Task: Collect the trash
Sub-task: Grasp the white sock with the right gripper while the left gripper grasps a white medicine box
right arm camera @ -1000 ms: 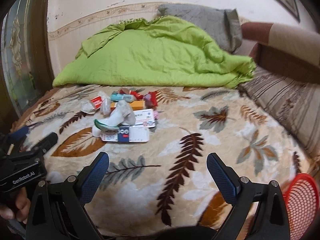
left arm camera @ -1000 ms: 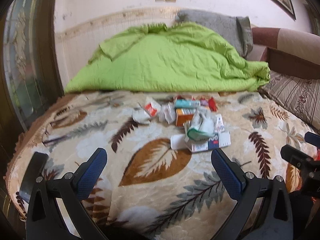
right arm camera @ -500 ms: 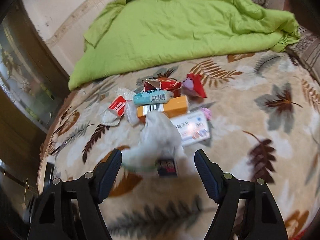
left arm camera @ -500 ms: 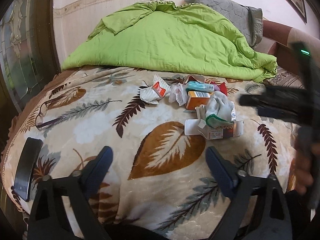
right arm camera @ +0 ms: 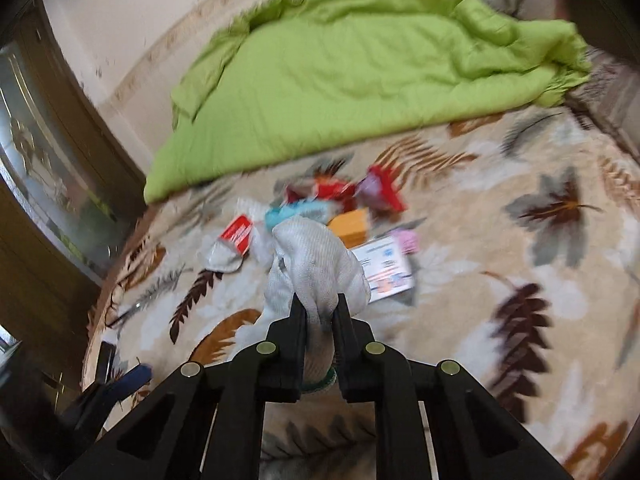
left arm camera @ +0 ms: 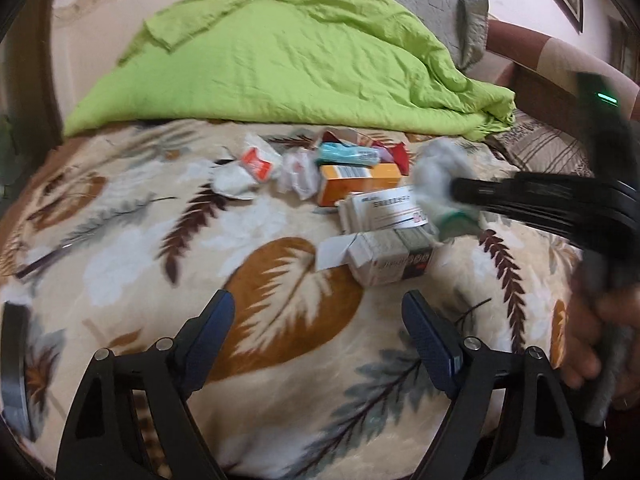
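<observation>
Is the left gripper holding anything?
No, the left gripper hangs open above the bedspread with nothing between its fingers.

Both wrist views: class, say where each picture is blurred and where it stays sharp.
Left wrist view: its own claw is sharp; the right claw and white glove smear. Right wrist view: the claw and glove are sharp; the trash pile streaks.

Green quilt point(left arm camera: 288, 60) bunched at far end of leaf-print blanket point(left arm camera: 280, 300), grey pillow point(left arm camera: 432, 4) behind.
</observation>
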### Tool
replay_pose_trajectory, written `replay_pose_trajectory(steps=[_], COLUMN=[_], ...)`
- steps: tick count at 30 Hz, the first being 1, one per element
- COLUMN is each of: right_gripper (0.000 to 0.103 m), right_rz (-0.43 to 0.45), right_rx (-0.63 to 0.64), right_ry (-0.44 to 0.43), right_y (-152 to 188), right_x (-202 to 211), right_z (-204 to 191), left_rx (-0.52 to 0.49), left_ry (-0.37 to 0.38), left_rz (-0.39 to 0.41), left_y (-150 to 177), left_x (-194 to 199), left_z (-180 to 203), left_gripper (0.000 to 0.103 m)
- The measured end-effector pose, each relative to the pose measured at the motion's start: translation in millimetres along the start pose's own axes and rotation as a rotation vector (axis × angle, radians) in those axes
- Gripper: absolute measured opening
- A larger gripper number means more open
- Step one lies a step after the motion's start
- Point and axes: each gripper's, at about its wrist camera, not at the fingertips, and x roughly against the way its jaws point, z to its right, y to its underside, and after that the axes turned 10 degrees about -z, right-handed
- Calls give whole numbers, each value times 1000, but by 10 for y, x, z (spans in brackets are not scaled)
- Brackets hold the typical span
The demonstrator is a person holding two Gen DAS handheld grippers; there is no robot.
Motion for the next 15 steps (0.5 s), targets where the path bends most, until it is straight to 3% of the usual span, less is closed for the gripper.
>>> replay_pose_trajectory(steps=[2, 7, 11, 15], right_gripper=[13, 13, 13, 13], right_rz=[31, 58, 71, 80], right_rx=[-22, -101, -141, -151], right_ry=[-7, 1, 7, 8], right_y=[78, 269, 377, 436], right_x=[231, 594, 755, 862], right_z=[143, 500, 665, 744], left_rx=[-28, -114, -96, -85], left_ry=[32, 29, 107, 194], left_rz=[-34, -46, -121, -231], left_y=[-119, -452, -715, -696], left_x=[-148, -474, -812, -1014], left_z=[45, 185, 146, 150], left_gripper=[85, 85, 85, 85])
